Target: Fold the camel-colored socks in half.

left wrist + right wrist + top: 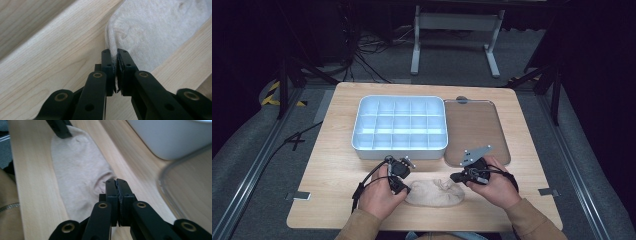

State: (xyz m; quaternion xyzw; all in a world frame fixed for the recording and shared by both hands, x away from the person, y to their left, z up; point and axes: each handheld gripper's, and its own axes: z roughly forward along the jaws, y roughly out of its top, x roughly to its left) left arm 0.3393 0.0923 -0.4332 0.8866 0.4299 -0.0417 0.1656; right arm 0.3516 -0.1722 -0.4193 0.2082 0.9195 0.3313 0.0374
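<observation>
Two grippers pinching a beige sock [435, 192] lying on the near surface [337, 165], left gripper [116, 56] fingers clamping its left edge, right gripper [117, 185] fingers gripping its right end, high view showing compartment tray [400, 126] lying beyond.

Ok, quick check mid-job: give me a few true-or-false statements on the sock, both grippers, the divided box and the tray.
1. The left gripper is shut on the beige fabric sock. True.
2. The sock lies inside the white divided plastic box. False: it lies on the light wooden table, in front of the box.
3. The right gripper is wide open. False: its jaws are shut at the sock's edge.
4. The brown flat tray sits right of the box. True.
</observation>
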